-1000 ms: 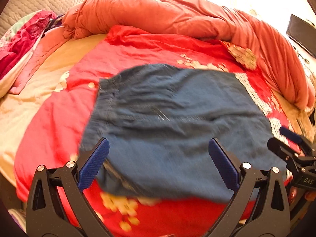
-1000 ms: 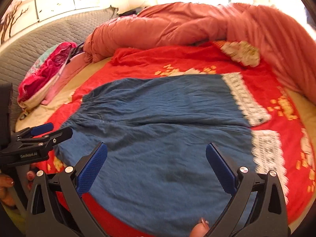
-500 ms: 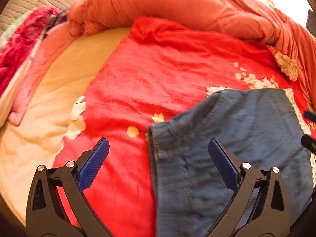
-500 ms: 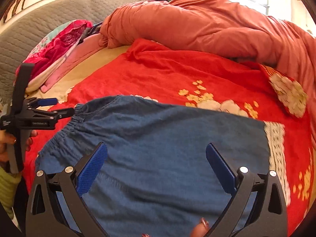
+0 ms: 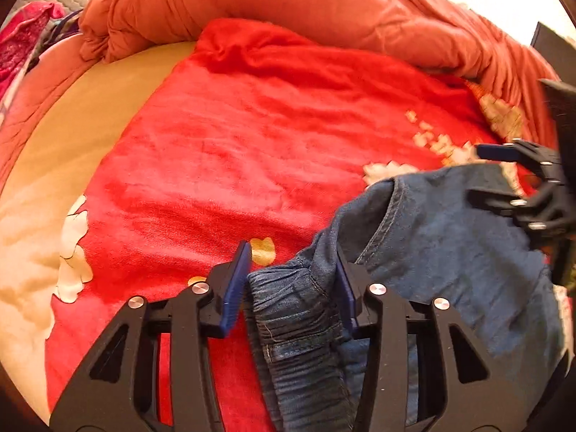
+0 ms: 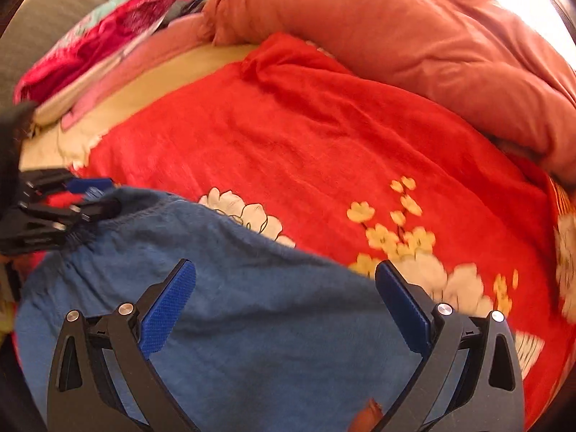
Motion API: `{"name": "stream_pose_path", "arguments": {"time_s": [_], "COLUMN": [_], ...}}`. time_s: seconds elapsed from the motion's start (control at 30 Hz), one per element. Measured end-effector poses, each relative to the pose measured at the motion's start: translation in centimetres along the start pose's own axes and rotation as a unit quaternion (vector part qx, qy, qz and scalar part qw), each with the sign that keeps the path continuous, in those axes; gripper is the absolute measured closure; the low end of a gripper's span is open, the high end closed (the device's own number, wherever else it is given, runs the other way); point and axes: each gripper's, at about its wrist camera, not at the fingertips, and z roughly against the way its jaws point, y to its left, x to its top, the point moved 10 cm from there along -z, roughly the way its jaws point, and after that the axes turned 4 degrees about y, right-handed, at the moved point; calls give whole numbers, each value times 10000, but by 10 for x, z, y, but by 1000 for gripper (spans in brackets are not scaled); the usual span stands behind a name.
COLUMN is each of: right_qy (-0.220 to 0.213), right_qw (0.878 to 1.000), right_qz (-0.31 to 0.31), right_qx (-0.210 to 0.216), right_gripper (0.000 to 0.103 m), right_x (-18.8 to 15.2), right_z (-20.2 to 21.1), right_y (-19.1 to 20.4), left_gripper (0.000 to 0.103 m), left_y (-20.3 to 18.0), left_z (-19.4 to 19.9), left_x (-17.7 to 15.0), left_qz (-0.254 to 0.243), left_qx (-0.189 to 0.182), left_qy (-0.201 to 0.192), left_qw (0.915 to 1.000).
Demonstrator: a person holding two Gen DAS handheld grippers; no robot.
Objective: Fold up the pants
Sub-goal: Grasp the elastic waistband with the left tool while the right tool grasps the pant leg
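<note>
Compared with the frame of one second ago, in which the blue denim pants [image 5: 450, 252] lay spread flat across the middle of both views, the left gripper [image 5: 291, 280] now stands at the garment's gathered waistband corner and the right gripper [image 6: 284, 302] has shifted toward the same end, over plain cloth. The left gripper's jaws, then spread wide over flat cloth, are now closing, with the bunched elastic waistband [image 5: 288, 309] between the blue ribbed pads; the right-hand pad lies against the cloth, while a narrow gap shows at the left-hand pad. The right gripper's jaws stand wide apart above the cloth with nothing held.

The pants lie on the red floral blanket [image 5: 252, 126] covering the bed, their waistband corner lifted into a fold that exposes a stitched seam. The denim is mid-blue, soft and finely wrinkled; the waistband is ruched, with a darker wash.

The blanket is plush, with white and yellow flower prints. Behind it a puffy orange-pink quilted duvet [image 6: 414, 36] is heaped in a long roll. A cream sheet [image 5: 54, 151] shows at the left, and pink patterned bedding [image 6: 97, 39] lies by the grey quilted headboard [image 6: 54, 18].
</note>
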Motion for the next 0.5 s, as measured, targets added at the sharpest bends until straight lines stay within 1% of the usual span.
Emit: {"name": "stream_pose_path", "arguments": {"time_s": [0.07, 0.2, 0.3, 0.37, 0.4, 0.43, 0.47, 0.5], "right_qy": [157, 175, 330, 301, 257, 256, 264, 242], "right_qw": [9996, 9973, 9923, 9882, 9861, 9850, 9847, 9845], "right_qz": [247, 712, 1186, 1490, 1630, 1707, 1720, 1732], "right_qx": [36, -2, -129, -183, -184, -74, 35, 117], "right_gripper": [4, 4, 5, 8, 23, 40, 48, 61], "right_x": [4, 13, 12, 10, 9, 6, 3, 0], "right_z": [-7, -13, -26, -30, -31, -32, -32, -32], "right_y": [5, 13, 21, 28, 33, 39, 43, 47], "left_gripper": [69, 70, 70, 70, 70, 70, 70, 70], "left_y": [-2, -12, -14, -13, -13, -13, -14, -14], "left_z": [10, 27, 33, 34, 35, 35, 35, 35], "left_x": [3, 5, 5, 4, 4, 4, 4, 4], "left_qz": [-38, -270, -370, -364, -363, -377, -426, -467], "left_qx": [-30, 43, 195, 167, 191, 205, 237, 286], "left_qy": [-163, -400, -500, -505, -528, -532, -539, -556], "left_qw": [9999, 9988, 9979, 9979, 9978, 9977, 9974, 9969]}}
